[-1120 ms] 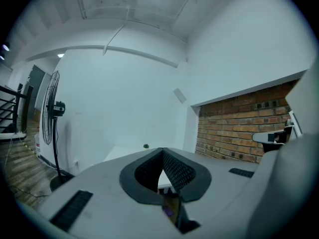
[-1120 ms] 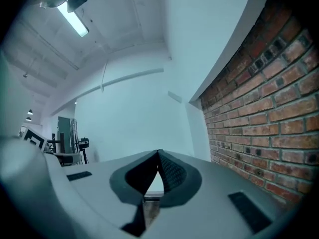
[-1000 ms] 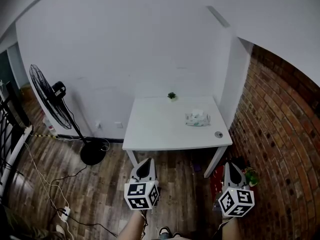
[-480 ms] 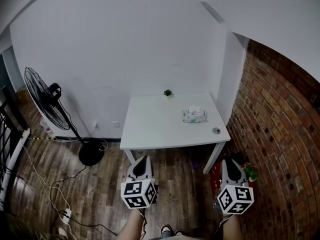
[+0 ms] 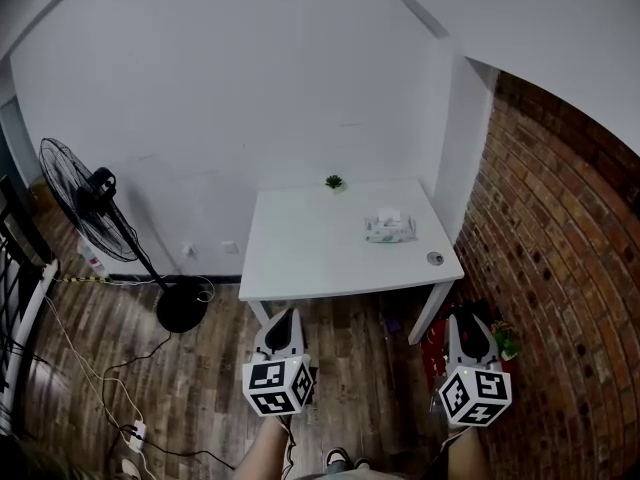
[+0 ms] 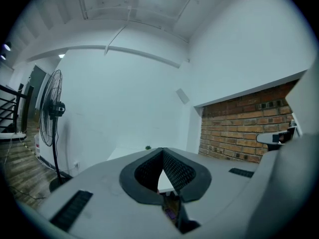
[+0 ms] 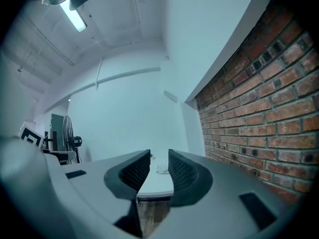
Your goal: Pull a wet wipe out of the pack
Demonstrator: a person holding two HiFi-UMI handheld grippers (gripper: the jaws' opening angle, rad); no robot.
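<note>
Pack (image 5: 390, 229) lay flat on the white counter (image 5: 300, 258), in its right half and nearer the right edge than the front one. Nothing touched it. A small white bit stood up from its top, either the tip of a wipe or a raised flap; it was too small to tell. By that showing the task had not begun: no wipe had been drawn out, and the walk up to the counter, the reach, the pinch and the pull were all left to do. Steadying the pack would probably be needed as well.

Other things on the counter were few. A small round thing (image 5: 435, 259) sat near the front right corner, between the pack and that corner, and a little plant (image 5: 334, 182) stood at the back edge.

Both tools hung low over the wooden floor, short of the front edge and well apart from the pack. On the left hand-held gripper (image 5: 285, 320) the jaws met at their tips and pinched nothing. On the right hand-held gripper (image 5: 466, 326) the jaws were spread by a narrow gap. They were empty, and in the right gripper view that gap framed the far-off pack (image 7: 162, 169).

A fan (image 5: 85, 198) stood on the floor to the counter's left.
</note>
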